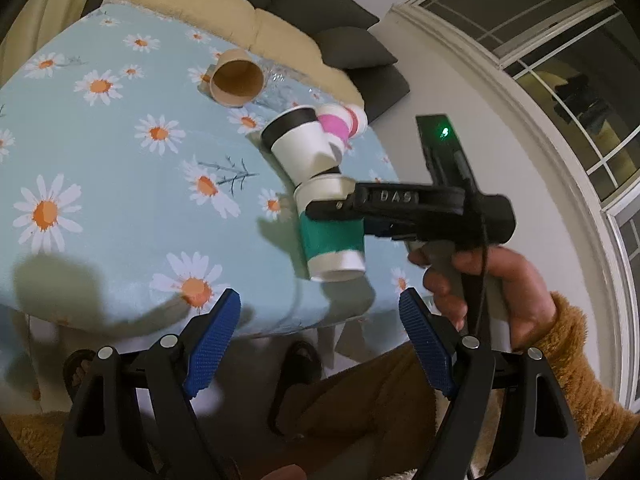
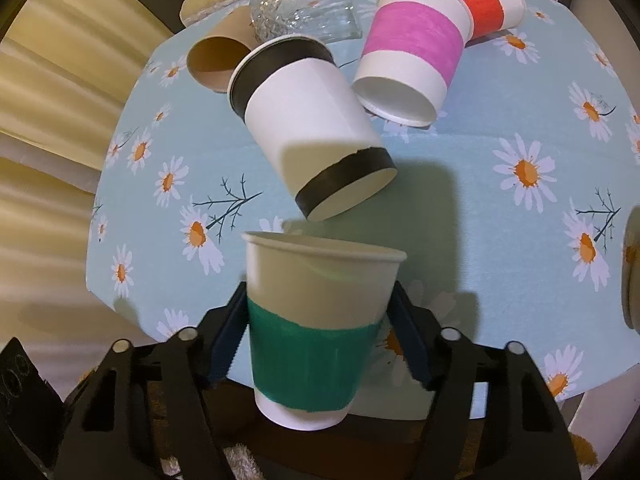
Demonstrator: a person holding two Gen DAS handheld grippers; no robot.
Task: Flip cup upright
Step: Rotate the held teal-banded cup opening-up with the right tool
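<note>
My right gripper (image 2: 316, 312) is shut on a white paper cup with a green band (image 2: 312, 344) and holds it upright, mouth up, above the near edge of the daisy tablecloth (image 2: 480, 208). In the left wrist view the same green-banded cup (image 1: 332, 236) hangs in the right gripper (image 1: 332, 208) over the table's near right edge. My left gripper (image 1: 320, 320) is open and empty, low in front of the table edge. A white cup with black bands (image 2: 304, 128) lies on its side just beyond the held cup.
A pink-banded cup (image 2: 412, 52), a red-banded cup (image 2: 484, 0), a brown cup (image 2: 218, 60) and a clear glass (image 2: 304, 12) lie on their sides at the table's far part. A dark sofa (image 1: 352, 52) and a window (image 1: 560, 60) stand behind.
</note>
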